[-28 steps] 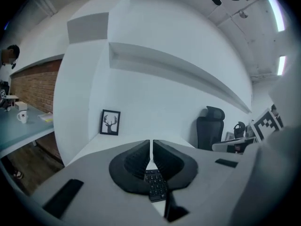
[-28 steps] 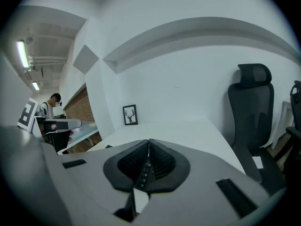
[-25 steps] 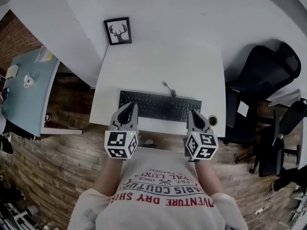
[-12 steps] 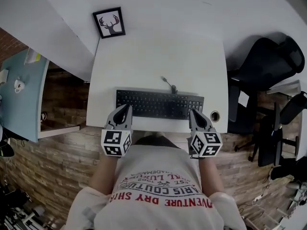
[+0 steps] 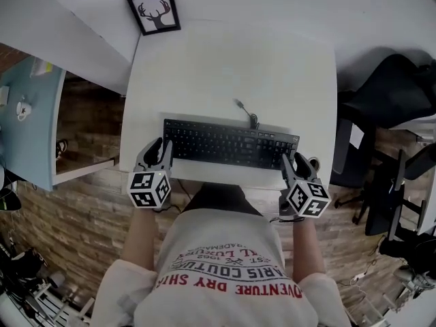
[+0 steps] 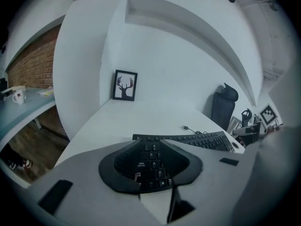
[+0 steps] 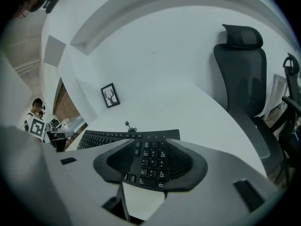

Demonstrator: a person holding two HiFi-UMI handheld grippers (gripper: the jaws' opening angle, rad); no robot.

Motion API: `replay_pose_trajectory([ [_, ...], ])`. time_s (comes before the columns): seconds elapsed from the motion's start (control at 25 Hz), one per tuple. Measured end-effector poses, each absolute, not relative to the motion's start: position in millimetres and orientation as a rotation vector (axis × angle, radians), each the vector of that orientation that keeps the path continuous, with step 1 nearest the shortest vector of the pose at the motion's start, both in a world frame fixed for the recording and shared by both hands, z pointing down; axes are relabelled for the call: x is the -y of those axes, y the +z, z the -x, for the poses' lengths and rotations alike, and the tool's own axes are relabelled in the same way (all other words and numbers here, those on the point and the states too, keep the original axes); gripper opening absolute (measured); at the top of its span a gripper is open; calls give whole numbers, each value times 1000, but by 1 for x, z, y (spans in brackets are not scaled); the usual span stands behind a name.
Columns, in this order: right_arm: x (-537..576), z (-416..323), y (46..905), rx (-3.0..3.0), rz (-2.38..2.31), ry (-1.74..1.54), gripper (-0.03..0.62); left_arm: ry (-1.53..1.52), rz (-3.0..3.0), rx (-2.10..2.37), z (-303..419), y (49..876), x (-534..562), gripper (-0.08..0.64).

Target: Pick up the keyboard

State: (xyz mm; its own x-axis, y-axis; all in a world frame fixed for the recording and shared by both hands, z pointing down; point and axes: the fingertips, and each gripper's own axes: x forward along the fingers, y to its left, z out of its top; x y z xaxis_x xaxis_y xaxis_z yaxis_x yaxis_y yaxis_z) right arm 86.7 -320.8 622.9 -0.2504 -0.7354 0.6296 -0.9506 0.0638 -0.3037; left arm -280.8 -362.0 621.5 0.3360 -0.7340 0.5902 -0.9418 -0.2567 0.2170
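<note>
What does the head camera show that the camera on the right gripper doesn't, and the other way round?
Only the head view shows the person's printed shirt and the right gripper from outside, marker cube and all. Only the right gripper view looks out between that gripper's jaws, which have just been opening and press on nothing, at the number pad close up, with its separate keys visible. Both show the keyboard, the white table, the deer picture and the black chair.

White desk (image 5: pixel 231 67), framed antler picture (image 5: pixel 154 10), black chair (image 5: pixel 392 90).
</note>
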Motion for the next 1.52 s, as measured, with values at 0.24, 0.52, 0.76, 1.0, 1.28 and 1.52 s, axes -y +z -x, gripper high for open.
replay_pose_trajectory([
  [0.24, 328, -101, 647, 2004, -1646, 992, 262, 549, -2006, 1321, 279, 656, 365, 249],
  [0.52, 325, -108, 677, 1966, -1568, 1044, 279, 630, -1980, 1247, 277, 679, 380, 276],
  [0.76, 327, -106, 688, 1996, -1550, 1188, 278, 599, -1929, 1162, 275, 689, 382, 275],
  [1.0, 329, -103, 694, 2007, -1470, 1256, 278, 460, -1863, 1061, 273, 696, 381, 273],
  [1.28, 330, -101, 696, 2032, -1457, 1293, 278, 502, -1863, 1008, 272, 697, 381, 267],
  [1.52, 329, -102, 693, 2028, -1477, 1281, 276, 502, -1860, 1008, 272, 694, 380, 261],
])
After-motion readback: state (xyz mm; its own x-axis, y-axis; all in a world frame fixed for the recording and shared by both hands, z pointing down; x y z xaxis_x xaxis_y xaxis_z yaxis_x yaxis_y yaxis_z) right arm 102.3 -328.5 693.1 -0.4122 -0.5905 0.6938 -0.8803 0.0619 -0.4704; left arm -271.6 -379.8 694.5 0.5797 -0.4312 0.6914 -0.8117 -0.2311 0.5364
